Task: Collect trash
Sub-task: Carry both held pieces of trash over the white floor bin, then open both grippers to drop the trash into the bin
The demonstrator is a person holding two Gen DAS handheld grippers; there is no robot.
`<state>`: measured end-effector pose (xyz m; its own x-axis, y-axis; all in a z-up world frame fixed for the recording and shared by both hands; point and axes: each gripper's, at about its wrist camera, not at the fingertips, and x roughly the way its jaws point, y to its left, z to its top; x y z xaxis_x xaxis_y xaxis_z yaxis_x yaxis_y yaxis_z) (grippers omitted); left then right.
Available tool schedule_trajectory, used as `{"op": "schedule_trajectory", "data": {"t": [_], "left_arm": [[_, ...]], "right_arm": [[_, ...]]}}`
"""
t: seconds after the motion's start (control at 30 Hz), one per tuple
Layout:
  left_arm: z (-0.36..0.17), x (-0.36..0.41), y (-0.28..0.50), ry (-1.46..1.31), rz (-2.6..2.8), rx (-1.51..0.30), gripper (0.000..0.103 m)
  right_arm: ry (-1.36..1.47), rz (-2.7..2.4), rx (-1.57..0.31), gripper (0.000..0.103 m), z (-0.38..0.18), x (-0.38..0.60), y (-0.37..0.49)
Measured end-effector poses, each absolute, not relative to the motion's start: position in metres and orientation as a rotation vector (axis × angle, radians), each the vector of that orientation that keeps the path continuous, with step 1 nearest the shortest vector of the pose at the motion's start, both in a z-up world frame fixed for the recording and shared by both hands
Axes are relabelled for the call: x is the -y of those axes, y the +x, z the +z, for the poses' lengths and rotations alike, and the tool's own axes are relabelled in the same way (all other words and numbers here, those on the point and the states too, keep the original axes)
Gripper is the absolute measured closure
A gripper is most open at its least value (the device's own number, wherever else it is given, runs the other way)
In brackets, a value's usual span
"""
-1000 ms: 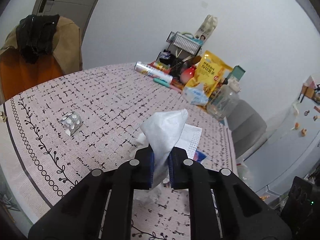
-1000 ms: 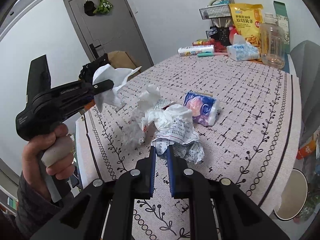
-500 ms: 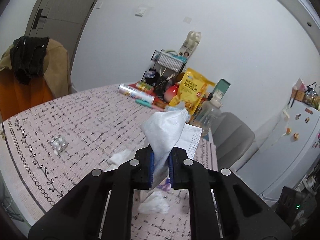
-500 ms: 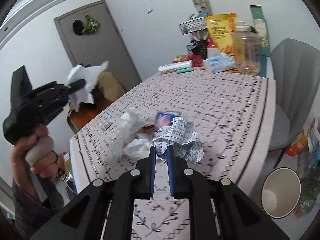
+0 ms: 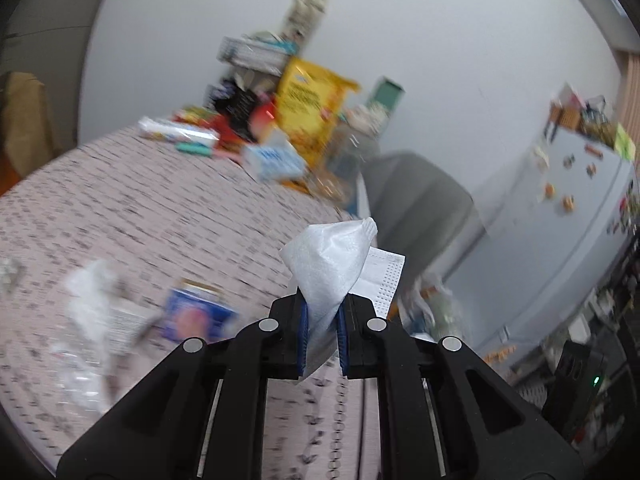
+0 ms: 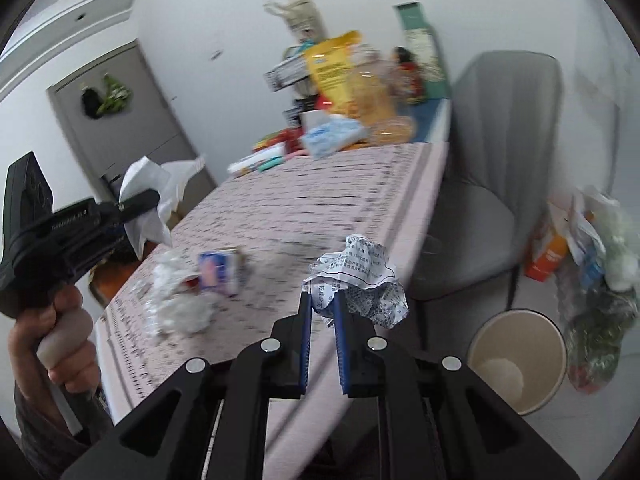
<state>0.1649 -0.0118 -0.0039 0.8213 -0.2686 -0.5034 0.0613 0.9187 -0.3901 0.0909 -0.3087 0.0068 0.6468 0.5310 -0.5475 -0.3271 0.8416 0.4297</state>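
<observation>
My left gripper (image 5: pixel 323 312) is shut on a white tissue (image 5: pixel 332 256) with a printed receipt (image 5: pixel 380 280) behind it, held above the table. It also shows in the right wrist view (image 6: pixel 138 202), raised at the left. My right gripper (image 6: pixel 322 304) is shut on a crumpled printed paper (image 6: pixel 356 272), held over the table's near edge. A beige waste bin (image 6: pixel 516 360) stands on the floor at the lower right. On the table lie a blue tissue packet (image 6: pixel 220 270) and crumpled white tissues (image 6: pixel 176 300).
The pink patterned table (image 6: pixel 320 208) carries a yellow snack bag (image 6: pixel 344 76), a jar, a tissue pack and boxes at its far end. A grey chair (image 6: pixel 500 128) stands beside the table. Full bags (image 6: pixel 596 272) sit by the bin.
Both grippers have swung right with their loads. The bin and chair have come further into the right wrist view. The table trash now lies to the left.
</observation>
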Motion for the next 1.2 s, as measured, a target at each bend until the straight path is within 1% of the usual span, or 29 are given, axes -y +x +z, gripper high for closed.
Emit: {"op": "schedule_trajectory", "data": {"t": [0.33, 0.5, 0.53, 0.57, 0.6, 0.63, 0.67, 1.0, 1.1, 1.13, 1.2], "left_arm": [[-0.054, 0.135, 0.221, -0.28, -0.338, -0.742, 0.091], [-0.073, 0.175, 0.242, -0.239, -0.375, -0.796, 0.091], [-0.075, 0.18, 0.245, -0.233, -0.378, -0.805, 0.091], [-0.079, 0.187, 0.251, -0.23, -0.384, -0.818, 0.091], [-0.082, 0.191, 0.254, -0.226, -0.388, -0.828, 0.091], [-0.085, 0.198, 0.258, -0.218, -0.392, -0.838, 0.091], [-0.086, 0.201, 0.26, -0.212, -0.396, -0.844, 0.091], [-0.121, 0.261, 0.281, -0.153, -0.48, -0.953, 0.09], [-0.135, 0.29, 0.286, -0.111, -0.509, -0.99, 0.087], [-0.137, 0.294, 0.287, -0.105, -0.513, -0.996, 0.085], [-0.142, 0.309, 0.29, -0.095, -0.528, -1.008, 0.072]], "right_arm": [[0.393, 0.3, -0.759, 0.091, -0.038, 0.397, 0.112], [0.401, 0.237, -0.767, 0.09, -0.064, 0.432, 0.13], [0.401, 0.224, -0.772, 0.087, -0.07, 0.437, 0.135], [0.409, 0.212, -0.781, 0.079, -0.077, 0.442, 0.14], [0.437, 0.211, -0.797, 0.067, -0.086, 0.451, 0.146], [0.459, 0.197, -0.797, 0.046, -0.091, 0.457, 0.148], [0.474, 0.166, -0.79, 0.041, -0.095, 0.464, 0.148], [0.575, -0.004, -0.802, 0.04, -0.121, 0.527, 0.12], [0.584, -0.055, -0.806, 0.04, -0.125, 0.545, 0.107], [0.585, -0.067, -0.807, 0.04, -0.125, 0.55, 0.103], [0.584, -0.086, -0.806, 0.04, -0.126, 0.558, 0.095]]}}
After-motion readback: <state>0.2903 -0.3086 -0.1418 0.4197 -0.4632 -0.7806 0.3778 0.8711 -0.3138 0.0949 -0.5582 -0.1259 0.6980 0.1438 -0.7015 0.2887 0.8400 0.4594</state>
